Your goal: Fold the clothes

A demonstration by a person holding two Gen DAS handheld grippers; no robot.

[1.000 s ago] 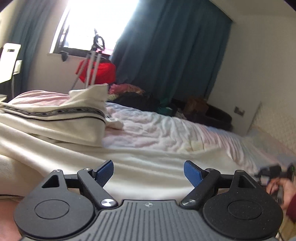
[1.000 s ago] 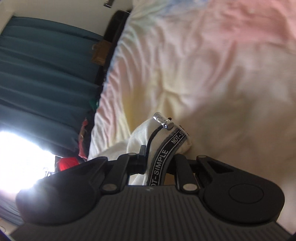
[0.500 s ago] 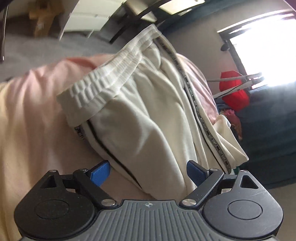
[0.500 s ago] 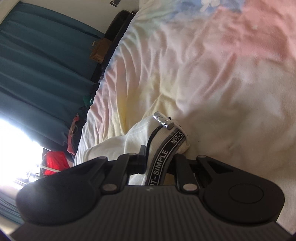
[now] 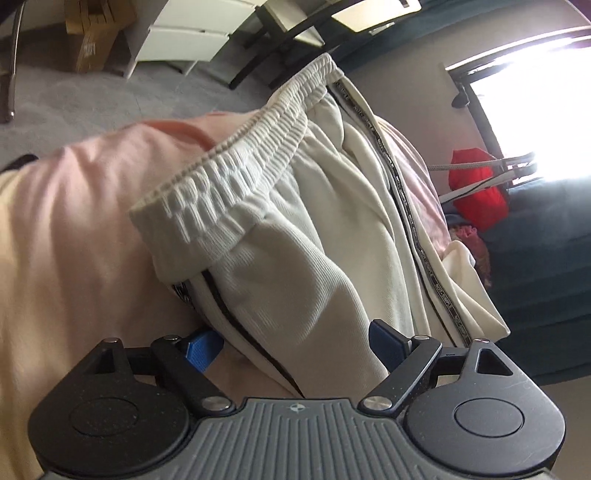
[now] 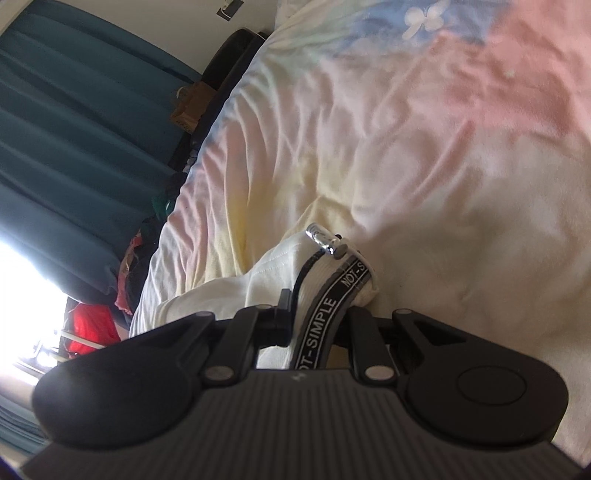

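Left wrist: one cream garment (image 5: 303,236) between spread left gripper (image 5: 295,345) fingers; right gripper (image 6: 314,314) pinches its hem (one zipper pull).

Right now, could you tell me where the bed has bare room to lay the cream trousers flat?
The pastel tie-dye bedsheet lies open beyond the right gripper, from the cream trouser cuff with its lettered stripe up to the butterfly print. Crowded: the bunched trousers' ribbed waistband ahead of the open left gripper, and clutter along the teal curtains.
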